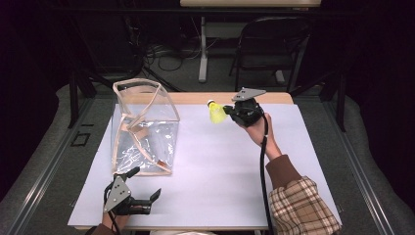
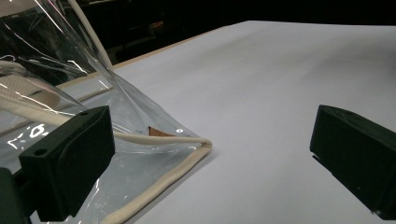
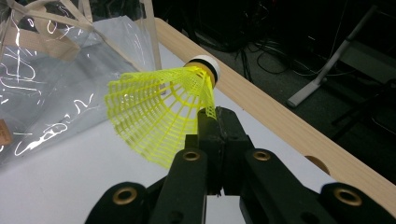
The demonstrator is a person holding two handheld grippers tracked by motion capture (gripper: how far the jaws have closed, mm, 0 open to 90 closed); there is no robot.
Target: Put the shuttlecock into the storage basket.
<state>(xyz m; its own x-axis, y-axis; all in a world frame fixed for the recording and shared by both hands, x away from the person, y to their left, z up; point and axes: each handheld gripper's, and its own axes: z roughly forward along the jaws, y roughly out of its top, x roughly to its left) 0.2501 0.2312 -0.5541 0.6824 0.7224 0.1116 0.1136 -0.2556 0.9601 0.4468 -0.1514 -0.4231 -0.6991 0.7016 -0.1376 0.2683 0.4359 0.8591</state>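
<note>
A yellow plastic shuttlecock (image 1: pixel 216 113) (image 3: pixel 161 112) with a white cork tip hangs above the far middle of the white sheet; my right gripper (image 1: pixel 228 110) (image 3: pixel 215 119) is shut on the edge of its skirt. A clear plastic bag (image 1: pixel 143 128) (image 2: pixel 56 88) with cream cloth trim stands open-topped on the left of the sheet (image 3: pixel 42 88). Near the front edge, just in front of the bag's near corner, my left gripper (image 1: pixel 146 183) (image 2: pixel 210 154) rests open, with nothing between its jaws.
A white sheet (image 1: pixel 220 161) covers the wooden table (image 1: pixel 195 98), whose bare far edge shows behind the bag. Beyond the table stand a folding chair (image 1: pixel 266 44) and a desk leg with cables on the floor.
</note>
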